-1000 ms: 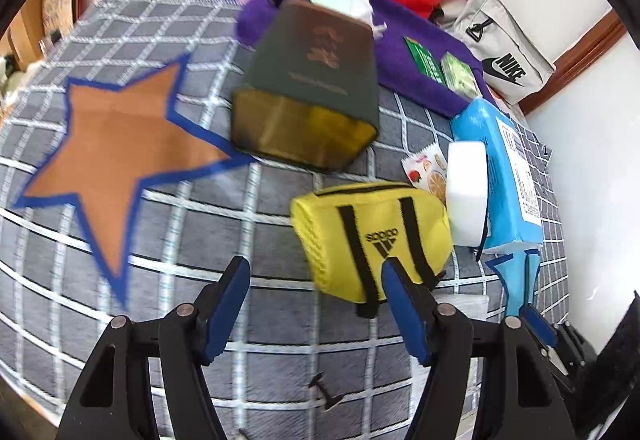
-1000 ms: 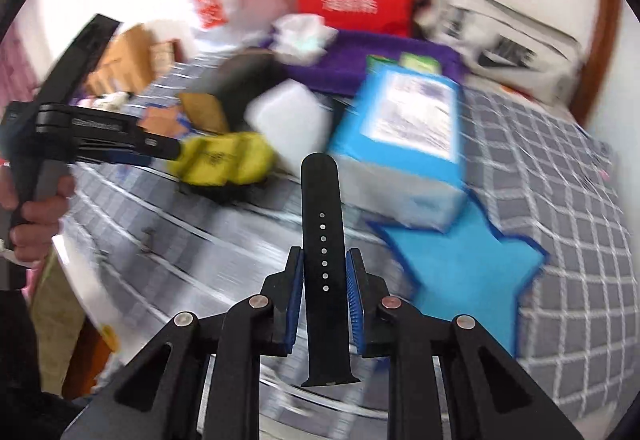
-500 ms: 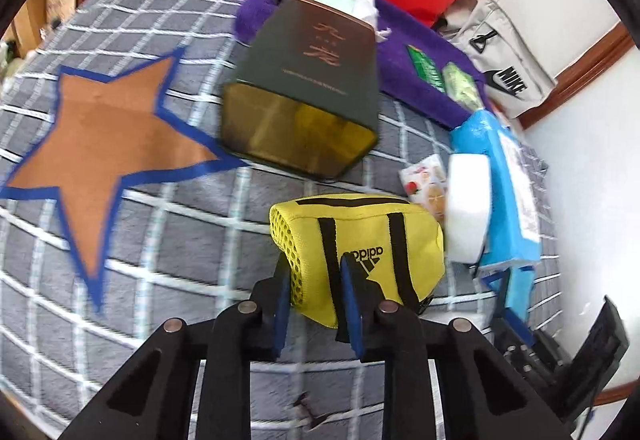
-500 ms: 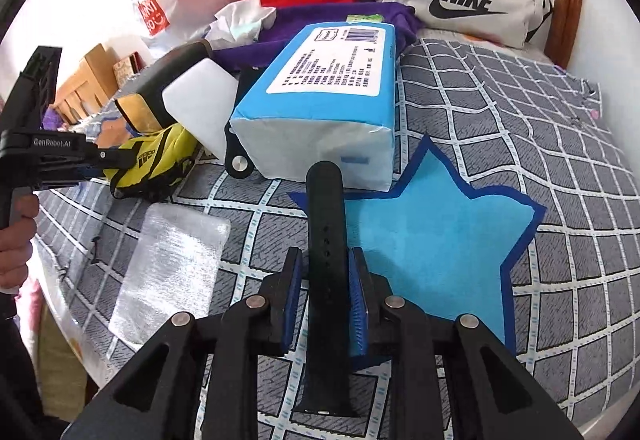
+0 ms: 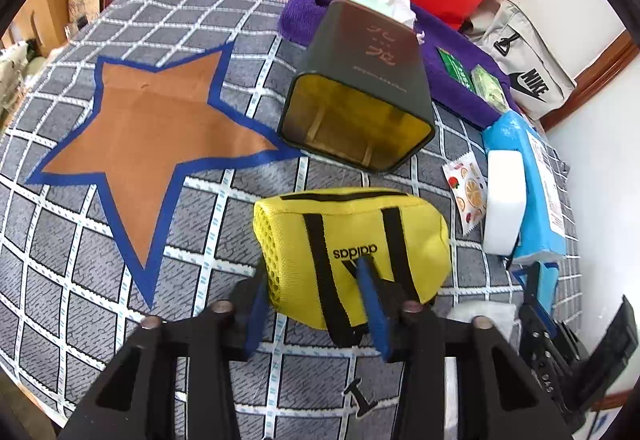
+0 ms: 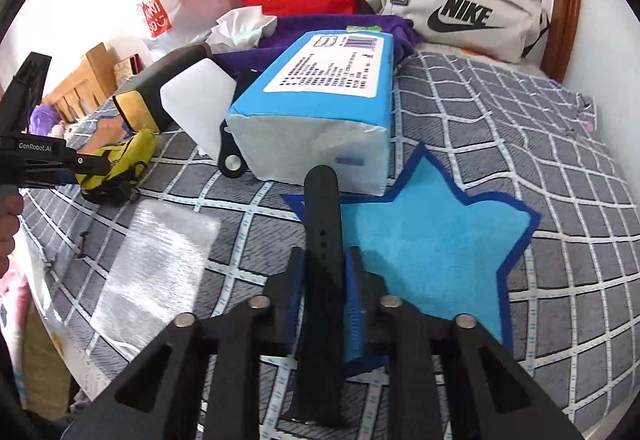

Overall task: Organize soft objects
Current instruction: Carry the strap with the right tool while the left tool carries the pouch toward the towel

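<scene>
- Two grippers were at work, each with a soft thing between its jaws.
- Left wrist view: the left gripper (image 5: 316, 296) sat low in the frame, its blue pads on either side of the near end of the yellow pouch (image 5: 352, 252). The jaws were easing apart slightly, yet the pads pressed the fabric. The pouch lay at lower centre on the checked cover (image 5: 72, 280), below the dark open box (image 5: 356, 112) and right of the orange star (image 5: 148, 144).
- Right wrist view: the right gripper (image 6: 325, 280) was clenching on the black strap (image 6: 322, 240), which stood between the pads and reached up toward the blue tissue pack (image 6: 320, 116). Its tip hung over the left point of the blue star (image 6: 432, 244) at centre right.
- Step in hand, as I judge it: each hand had just taken its item, and sorting onto the stars was yet to come.
- Next move likely called for lifting the pouch clear toward the orange star, and lowering the strap fully onto the blue star before letting go.
</scene>
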The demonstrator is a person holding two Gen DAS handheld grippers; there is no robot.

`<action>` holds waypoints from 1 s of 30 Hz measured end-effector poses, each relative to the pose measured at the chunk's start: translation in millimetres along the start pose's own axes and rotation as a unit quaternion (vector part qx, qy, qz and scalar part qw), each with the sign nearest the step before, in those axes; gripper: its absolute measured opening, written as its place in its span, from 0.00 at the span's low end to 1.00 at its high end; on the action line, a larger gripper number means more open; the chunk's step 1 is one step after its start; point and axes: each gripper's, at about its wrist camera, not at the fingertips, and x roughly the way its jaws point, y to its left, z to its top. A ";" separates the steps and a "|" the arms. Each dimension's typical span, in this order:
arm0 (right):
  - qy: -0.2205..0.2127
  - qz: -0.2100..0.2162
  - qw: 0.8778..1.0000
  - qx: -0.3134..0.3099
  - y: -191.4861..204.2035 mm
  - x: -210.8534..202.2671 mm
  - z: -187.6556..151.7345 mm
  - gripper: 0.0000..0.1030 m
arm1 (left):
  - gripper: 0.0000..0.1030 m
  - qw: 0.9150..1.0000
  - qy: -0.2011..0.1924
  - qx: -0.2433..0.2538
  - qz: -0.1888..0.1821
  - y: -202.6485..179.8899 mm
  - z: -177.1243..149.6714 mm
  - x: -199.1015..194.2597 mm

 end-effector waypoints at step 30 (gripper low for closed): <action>-0.028 0.013 0.999 0.019 1.3 -63.8 34.7 0.03 | 0.13 0.996 -0.081 0.019 -0.043 -3.9 6.0 -86.9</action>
